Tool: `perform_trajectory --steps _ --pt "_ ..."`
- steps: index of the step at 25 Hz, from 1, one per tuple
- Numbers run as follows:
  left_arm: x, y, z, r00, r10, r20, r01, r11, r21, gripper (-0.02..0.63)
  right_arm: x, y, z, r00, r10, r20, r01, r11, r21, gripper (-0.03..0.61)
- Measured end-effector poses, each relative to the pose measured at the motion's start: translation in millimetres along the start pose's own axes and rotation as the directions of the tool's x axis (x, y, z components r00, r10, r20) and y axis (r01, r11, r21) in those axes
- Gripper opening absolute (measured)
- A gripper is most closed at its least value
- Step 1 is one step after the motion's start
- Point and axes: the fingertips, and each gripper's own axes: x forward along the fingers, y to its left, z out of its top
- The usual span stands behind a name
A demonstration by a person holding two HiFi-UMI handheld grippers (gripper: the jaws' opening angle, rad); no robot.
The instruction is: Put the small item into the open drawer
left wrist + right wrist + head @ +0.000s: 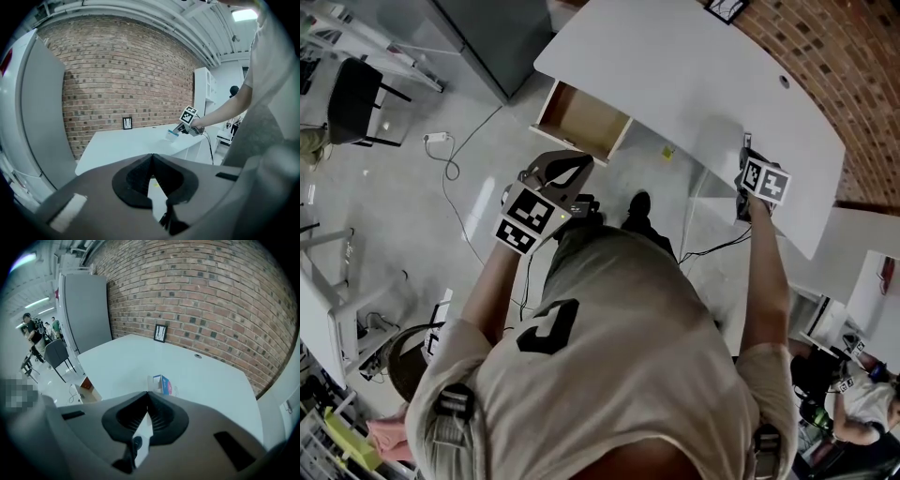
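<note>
The small item is a white box with a blue and pink face (163, 384), which stands just past my right gripper (148, 393) over the white table (206, 380). The jaws are closed, and they appear to pinch the box's near edge. The left gripper view shows the same box (172, 134) at the tip of the right gripper (180, 130), over the table's right part. The open wooden drawer (581, 122) juts out from the table's left front edge. My left gripper (589, 159) hovers just in front of the drawer, its jaws (152, 155) shut with nothing in them.
A small framed picture (161, 332) stands at the table's back edge by the brick wall. A grey cabinet (86, 310) stands left of the table. A black chair (352, 98) and a cable with a plug (439, 139) are on the floor to the left. A small yellow thing (667, 151) lies under the table.
</note>
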Motion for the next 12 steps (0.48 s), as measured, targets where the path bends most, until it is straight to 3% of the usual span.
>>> perform_trajectory --steps 12 --pt "-20 -21 -19 0.996 -0.084 0.006 0.084 0.996 -0.006 0.005 -56 31 -5 0.997 -0.023 0.074 0.023 1.0 -0.001 0.006"
